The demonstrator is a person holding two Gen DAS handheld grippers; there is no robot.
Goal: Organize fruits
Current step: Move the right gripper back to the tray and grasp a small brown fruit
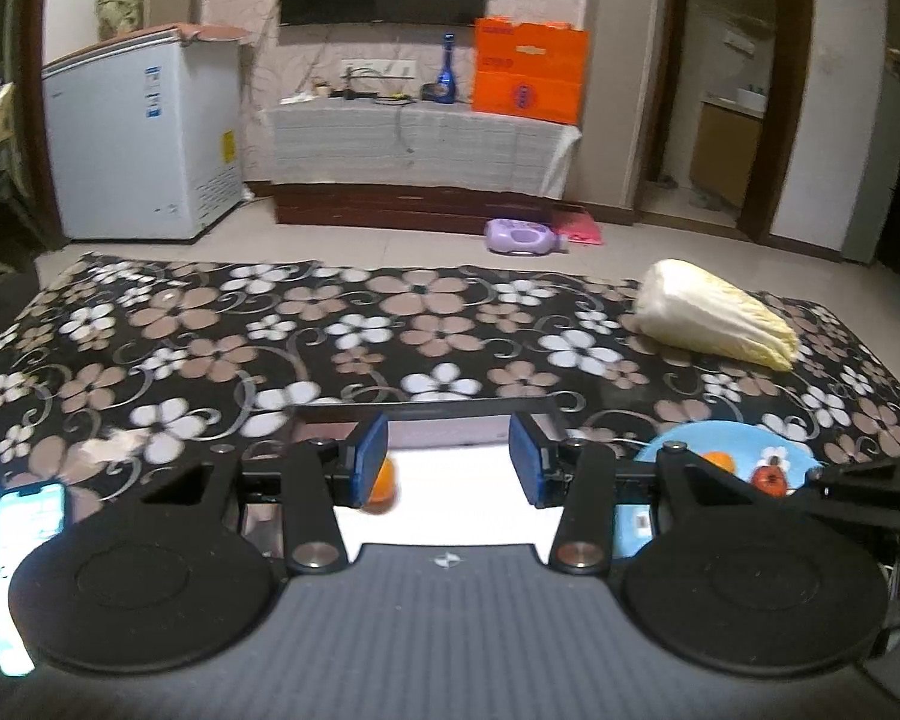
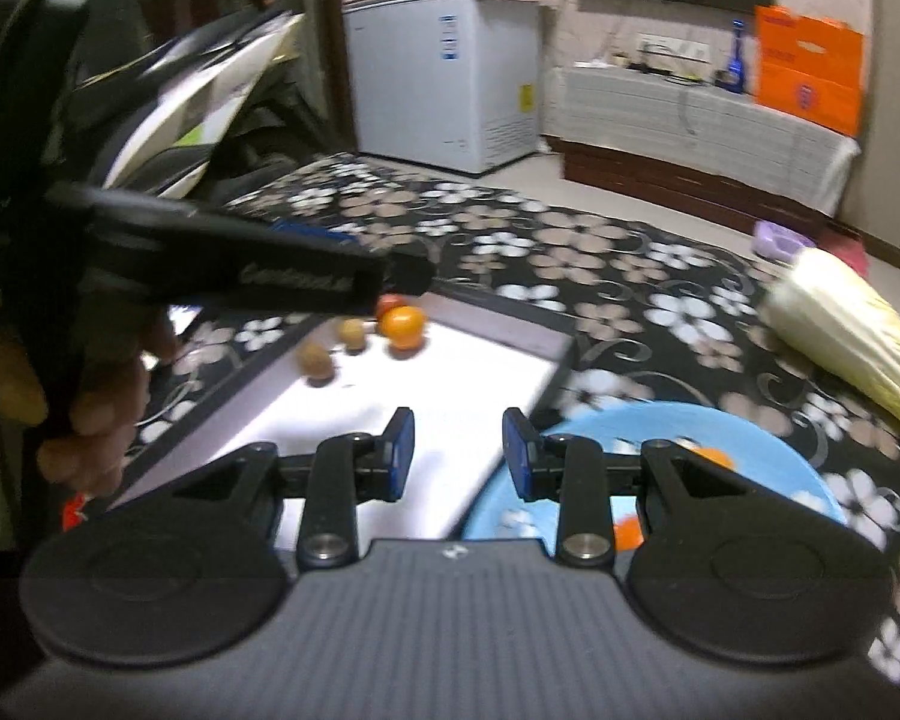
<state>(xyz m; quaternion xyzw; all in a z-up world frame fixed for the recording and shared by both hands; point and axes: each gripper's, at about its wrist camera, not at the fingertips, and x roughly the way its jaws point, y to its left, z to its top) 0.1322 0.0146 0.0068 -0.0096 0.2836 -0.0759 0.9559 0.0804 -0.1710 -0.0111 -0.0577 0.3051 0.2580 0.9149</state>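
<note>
A white tray (image 2: 450,384) lies on the floral cloth and holds an orange (image 2: 403,327), a red fruit (image 2: 390,302) behind it and two small brown fruits (image 2: 317,360). In the right wrist view my left gripper (image 2: 402,273), held by a hand (image 2: 99,420), hovers over the tray's far corner. My left gripper (image 1: 447,459) is open with only the tray between its pads. The orange (image 1: 384,486) peeks out from behind its left pad. My right gripper (image 2: 459,456) is open and empty over the tray's near edge. Beside it, a blue plate (image 2: 768,450) holds an orange (image 2: 714,456).
A napa cabbage (image 1: 714,315) lies at the cloth's right side. A lit phone (image 1: 27,540) rests at the left. The blue plate (image 1: 690,441) also carries a red fruit (image 1: 771,480). A scooter (image 2: 198,96) and a chest freezer (image 2: 450,72) stand beyond the cloth.
</note>
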